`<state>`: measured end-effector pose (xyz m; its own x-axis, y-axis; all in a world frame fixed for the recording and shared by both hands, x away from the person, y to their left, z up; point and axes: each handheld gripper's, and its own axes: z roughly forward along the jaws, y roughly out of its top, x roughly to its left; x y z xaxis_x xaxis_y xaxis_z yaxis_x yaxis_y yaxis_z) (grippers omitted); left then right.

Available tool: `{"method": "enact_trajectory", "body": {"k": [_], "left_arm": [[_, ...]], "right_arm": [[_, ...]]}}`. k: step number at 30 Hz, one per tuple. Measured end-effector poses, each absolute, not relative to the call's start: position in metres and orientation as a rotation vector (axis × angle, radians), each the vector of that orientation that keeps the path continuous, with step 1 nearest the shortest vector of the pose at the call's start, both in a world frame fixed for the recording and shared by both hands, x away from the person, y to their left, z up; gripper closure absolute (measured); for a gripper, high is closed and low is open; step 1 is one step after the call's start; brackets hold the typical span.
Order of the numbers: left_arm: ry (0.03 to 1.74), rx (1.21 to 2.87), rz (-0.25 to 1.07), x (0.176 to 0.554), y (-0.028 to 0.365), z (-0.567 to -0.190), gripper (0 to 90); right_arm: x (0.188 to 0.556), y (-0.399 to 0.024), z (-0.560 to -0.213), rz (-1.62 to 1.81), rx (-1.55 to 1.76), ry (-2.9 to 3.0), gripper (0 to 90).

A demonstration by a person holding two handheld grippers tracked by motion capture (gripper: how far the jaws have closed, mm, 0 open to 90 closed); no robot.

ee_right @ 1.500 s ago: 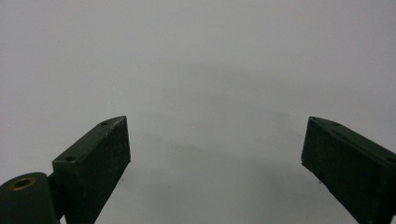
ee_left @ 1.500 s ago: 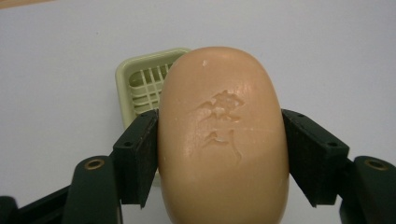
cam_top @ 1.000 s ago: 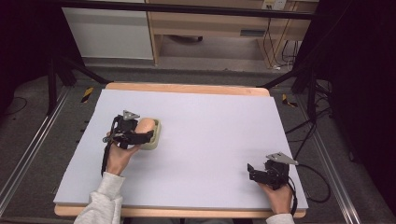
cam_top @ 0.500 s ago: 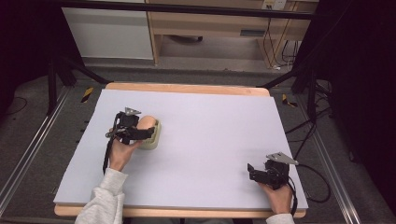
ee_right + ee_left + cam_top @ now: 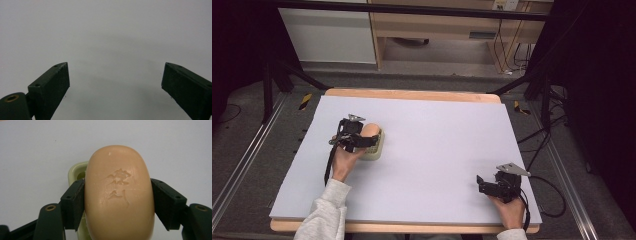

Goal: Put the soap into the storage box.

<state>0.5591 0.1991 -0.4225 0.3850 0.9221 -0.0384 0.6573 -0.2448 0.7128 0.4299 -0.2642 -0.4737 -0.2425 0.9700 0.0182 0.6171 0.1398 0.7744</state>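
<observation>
A tan oval soap bar (image 5: 118, 192) with a stamped mark sits between the two pads of my left gripper (image 5: 117, 195), which is shut on its sides. Below the bar lies a pale green soap dish (image 5: 76, 171), mostly hidden by it. In the high view the soap bar (image 5: 372, 130) and the left gripper (image 5: 370, 140) are over the soap dish (image 5: 376, 151) at the table's left middle. Whether the bar touches the dish I cannot tell. My right gripper (image 5: 480, 183) rests at the front right, jaws wide apart, and the right gripper (image 5: 115, 75) has nothing between them.
The white table top (image 5: 442, 140) has a wooden edge (image 5: 412, 94) at the far side. Black frame legs and cables (image 5: 537, 145) stand off the table's right side. A sleeve (image 5: 324, 215) comes in at the front left.
The left hand with the soap has shifted very slightly away from the person. The right gripper has stayed still.
</observation>
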Motion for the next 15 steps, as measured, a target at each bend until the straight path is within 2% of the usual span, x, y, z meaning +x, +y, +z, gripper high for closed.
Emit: {"method": "enact_trajectory", "body": {"k": [15], "left_arm": [[1.376, 2.023, 0.523, 0.565, 0.199, -0.434, 31.5]], "right_arm": [[0.430, -0.265, -0.474, 0.927, 1.517, 1.923, 8.1]]}}
